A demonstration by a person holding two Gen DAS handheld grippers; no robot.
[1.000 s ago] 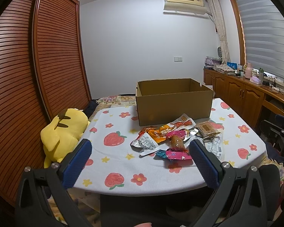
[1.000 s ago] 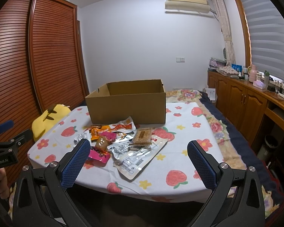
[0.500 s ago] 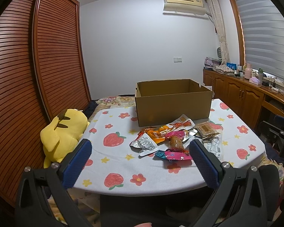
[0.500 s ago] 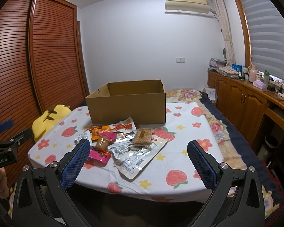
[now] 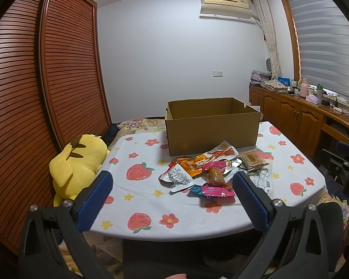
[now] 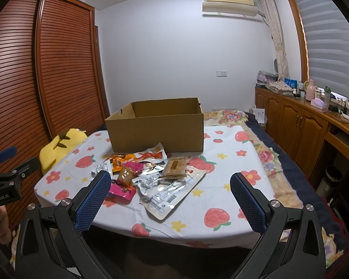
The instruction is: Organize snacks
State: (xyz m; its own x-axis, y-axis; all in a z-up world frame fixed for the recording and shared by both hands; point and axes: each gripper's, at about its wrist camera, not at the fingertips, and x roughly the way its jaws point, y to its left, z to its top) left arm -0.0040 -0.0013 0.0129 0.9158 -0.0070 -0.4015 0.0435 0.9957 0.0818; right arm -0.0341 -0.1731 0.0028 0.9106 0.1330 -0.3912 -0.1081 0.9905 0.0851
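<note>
- Left gripper (image 5: 172, 197): blue-padded fingers spread wide, nothing between them, held short of the near edge of the table with the white strawberry-and-flower cloth (image 5: 142, 200).
- Right gripper (image 6: 169, 196): same, fingers far apart and empty, also short of the near table edge.
- Open brown cardboard box (image 5: 211, 125) stands at the far side of the table; its floor is hidden by the front wall in both views, so I cannot tell what is inside.
- Snacks lie in one overlapping pile just in front of the box:
- orange-and-red foil packets (image 5: 197, 162) nearest the box, print too small to read
- silver foil pouch (image 5: 178, 177) at the left of the pile
- brown cake in clear wrap (image 6: 125, 175) on top of a pink wrapper
- pink foil packet (image 5: 217, 190) nearest the left gripper, partly behind the left finger in the right wrist view
- square brown cracker pack (image 6: 175, 166) resting on a large clear-and-silver flat pouch (image 6: 172, 193); in the left wrist view that pouch is mostly hidden by the right-hand finger.
- Yellow plush toy (image 5: 79, 162) lies off the table's left side, lower part cut off by the left finger.
- Bottom edges of both views are dark, not readable.
</note>
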